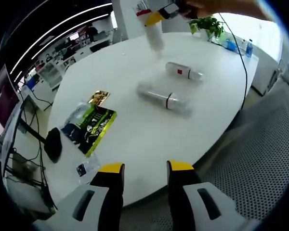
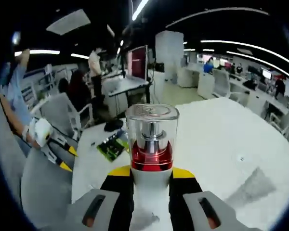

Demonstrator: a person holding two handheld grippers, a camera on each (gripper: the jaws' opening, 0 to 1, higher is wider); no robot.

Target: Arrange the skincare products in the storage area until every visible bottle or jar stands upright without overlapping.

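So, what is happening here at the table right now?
A person is tidying skincare bottles on a white table. The right claw grips a clear-capped bottle and holds it upright. The left claw is open and empty, near the table edge. Two bottles lie on their sides beside a green packet.

Held bottle (image 1: 154, 32) motion-blurred, label unreadable

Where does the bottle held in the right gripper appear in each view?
Left gripper view: held bottle at top centre, blurred, in the right gripper.
Right gripper view: bottom centre, clear cap up, between the jaws.
Shared landmark: green packet on the white table.
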